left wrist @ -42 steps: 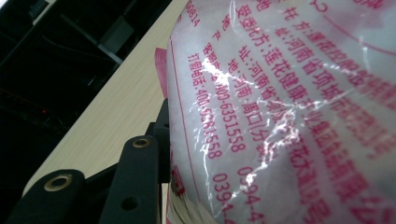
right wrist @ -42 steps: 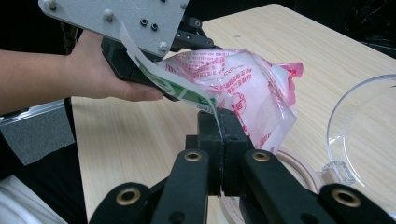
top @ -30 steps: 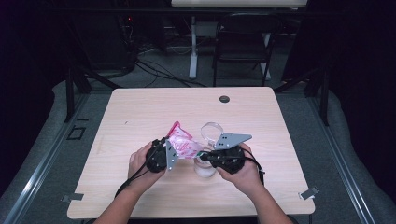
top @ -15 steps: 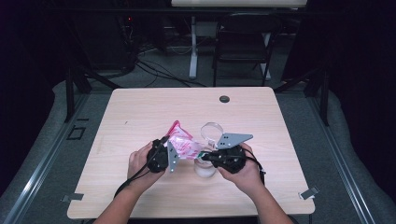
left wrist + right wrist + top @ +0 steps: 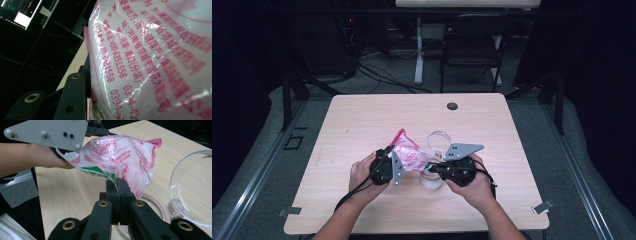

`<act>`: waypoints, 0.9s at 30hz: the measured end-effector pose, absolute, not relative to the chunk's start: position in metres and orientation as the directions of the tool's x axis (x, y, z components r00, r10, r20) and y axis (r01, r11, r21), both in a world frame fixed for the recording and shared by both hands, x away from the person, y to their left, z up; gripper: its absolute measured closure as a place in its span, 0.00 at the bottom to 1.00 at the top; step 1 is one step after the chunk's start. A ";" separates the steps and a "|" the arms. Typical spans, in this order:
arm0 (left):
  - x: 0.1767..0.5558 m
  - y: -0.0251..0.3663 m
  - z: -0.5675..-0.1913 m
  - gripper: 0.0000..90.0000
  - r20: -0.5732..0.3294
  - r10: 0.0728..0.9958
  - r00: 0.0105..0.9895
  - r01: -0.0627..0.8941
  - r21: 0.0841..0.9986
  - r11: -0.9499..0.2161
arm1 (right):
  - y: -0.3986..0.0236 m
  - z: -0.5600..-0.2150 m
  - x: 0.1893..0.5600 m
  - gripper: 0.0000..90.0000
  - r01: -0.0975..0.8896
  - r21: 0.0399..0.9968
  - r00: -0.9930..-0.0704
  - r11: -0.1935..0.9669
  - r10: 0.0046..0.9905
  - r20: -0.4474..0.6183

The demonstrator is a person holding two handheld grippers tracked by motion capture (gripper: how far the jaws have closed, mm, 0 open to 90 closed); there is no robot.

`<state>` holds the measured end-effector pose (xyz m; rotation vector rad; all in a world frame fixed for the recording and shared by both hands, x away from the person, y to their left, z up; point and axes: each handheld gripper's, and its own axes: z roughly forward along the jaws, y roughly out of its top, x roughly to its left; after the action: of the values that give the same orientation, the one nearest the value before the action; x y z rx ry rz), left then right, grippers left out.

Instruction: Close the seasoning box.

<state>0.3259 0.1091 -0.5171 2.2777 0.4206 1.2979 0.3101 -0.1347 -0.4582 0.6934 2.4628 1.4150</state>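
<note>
A pink-printed plastic bag of white contents is held above the near middle of the worktop, stretched between the two grippers, so that its long axis is laid roughly across the worktop, from the person's left to right, with its pink sealed end pointed up and away from the person. The fingers of the right gripper are seen pressed flat together on a thin edge of the bag, in the right gripper view. The left gripper is set at the bag's other side; its fingers are held partly apart with the bag's bulk lying against one of them, though the second is hidden behind the film. Just below the right gripper a clear round jar is stood on the worktop, and its hinged clear lid is tipped open just beyond. Farther off, a dark round cable port is set in the pale wood near the far edge. Beyond the worktop, a dark chair, a white post and cables on grey floor are seen in a dim room.
</note>
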 end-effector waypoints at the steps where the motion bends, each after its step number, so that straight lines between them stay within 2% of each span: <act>1: 0.325 0.109 -0.518 0.70 0.717 0.490 0.497 0.027 0.551 -0.834 | -0.135 -0.458 0.310 1.00 0.289 0.857 -0.866 0.426 0.499 0.044; 15: 0.322 0.105 -0.514 0.70 0.820 0.400 0.409 -0.017 0.445 -0.895 | -0.138 -0.461 0.310 1.00 0.300 0.850 -0.860 0.433 0.508 0.044; 27: 0.322 0.100 -0.511 0.70 0.859 0.339 0.384 -0.038 0.381 -0.924 | -0.141 -0.464 0.311 1.00 0.310 0.848 -0.851 0.430 0.522 0.046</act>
<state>0.3218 0.1000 -0.5109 2.3102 0.2627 1.5524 0.3108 -0.1413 -0.4638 0.7286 2.4598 1.3868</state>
